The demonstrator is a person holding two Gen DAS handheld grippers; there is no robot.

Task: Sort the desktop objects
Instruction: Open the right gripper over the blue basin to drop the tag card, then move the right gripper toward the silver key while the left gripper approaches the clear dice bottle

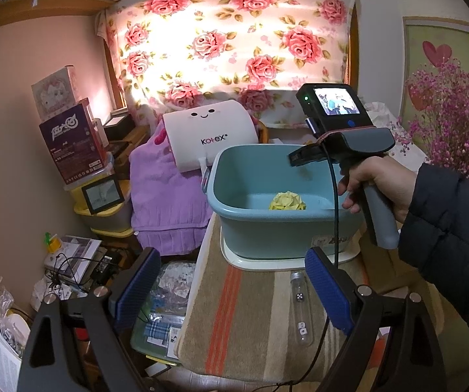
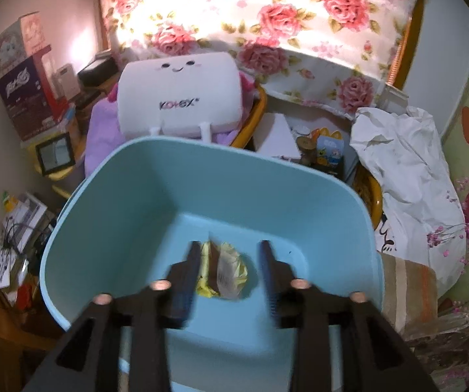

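Between the right gripper's (image 2: 231, 271) parted jaws lies yellow paper (image 2: 224, 272).

The right gripper (image 2: 229, 272) fills the lower middle of the frame, its two fingers spread apart over a blue tub (image 2: 129, 196). Between them, on the tub floor, lies a crumpled yellow wrapper (image 2: 231, 274), not touched by either finger. Behind the tub, at upper centre, a white smiling pillow (image 2: 178, 94) rests before a rose-patterned curtain (image 2: 267, 9).
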